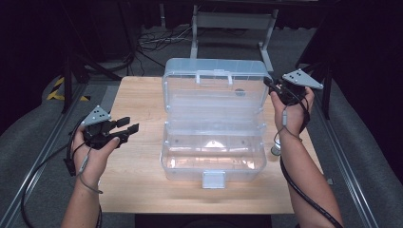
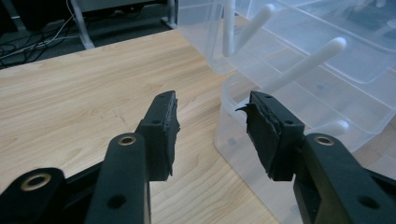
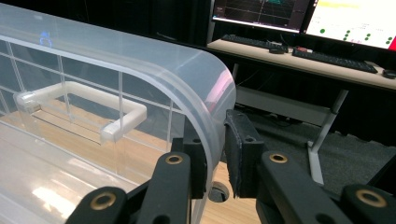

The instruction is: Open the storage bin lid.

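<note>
Two grippers at a clear plastic storage box [image 1: 213,159] that sits mid-table [image 1: 138,185], lid [image 1: 214,85] swung up and standing nearly upright behind the base.

Right gripper [image 3: 215,154] — jaws straddle the rounded corner edge of the lid, one pad inside, one outside, pressed to the plastic: clenched on the lid. White carry handle [image 3: 79,105] visible through the wall. In the high view this gripper [image 1: 272,85] is at the lid's right upper corner.

Left gripper [image 2: 211,135] — jaws spread wide, nothing between them, hovering just beside the base's near-left corner; in the high view [image 1: 127,129] it is clear of the box.

Judgement: step in hand is swinging the lid on its hinge. To do well — keep the pinch on the rim, follow the hinge arc rather than pulling straight, and steady the base with the free gripper so the light box does not slide.
</note>
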Demonstrator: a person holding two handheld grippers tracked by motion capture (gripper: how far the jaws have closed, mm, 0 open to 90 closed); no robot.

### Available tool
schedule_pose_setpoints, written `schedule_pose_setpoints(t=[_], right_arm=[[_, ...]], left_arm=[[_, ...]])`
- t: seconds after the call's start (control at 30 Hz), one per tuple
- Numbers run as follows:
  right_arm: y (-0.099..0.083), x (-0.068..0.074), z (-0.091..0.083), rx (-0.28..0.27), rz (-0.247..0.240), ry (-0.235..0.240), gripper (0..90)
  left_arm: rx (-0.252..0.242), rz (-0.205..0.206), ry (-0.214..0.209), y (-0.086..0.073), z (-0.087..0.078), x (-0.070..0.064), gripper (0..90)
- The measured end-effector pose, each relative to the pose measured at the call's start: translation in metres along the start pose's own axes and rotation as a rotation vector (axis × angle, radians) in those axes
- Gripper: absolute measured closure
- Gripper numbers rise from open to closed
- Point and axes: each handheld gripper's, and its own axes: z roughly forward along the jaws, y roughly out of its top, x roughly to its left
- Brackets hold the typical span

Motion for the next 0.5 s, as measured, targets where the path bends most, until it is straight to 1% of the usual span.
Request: schedule_pose_setpoints(t=[0.1,0.2,0.33,0.4,0.5], right_arm=[[0.002,-0.003,0.004,0.015,0.009,0.008,79.7],[0.004,-0.005,0.009,0.035,0.012,0.014,79.8],[0.005,-0.008,0.016,0.044,0.025,0.018,80.8],[0.005,-0.009,0.017,0.045,0.027,0.018,81.0],[0.006,-0.011,0.022,0.051,0.034,0.019,81.3]], left_arm=[[0.008,-0.005,-0.012,-0.002,0.003,0.002,52.9],[0.023,0.002,-0.009,-0.004,0.007,0.003,52.9],[0.039,-0.002,-0.008,-0.005,0.009,0.005,52.7],[0.04,-0.004,-0.008,-0.006,0.008,0.005,52.7],[0.052,-0.015,-0.018,-0.006,0.008,0.006,53.7]])
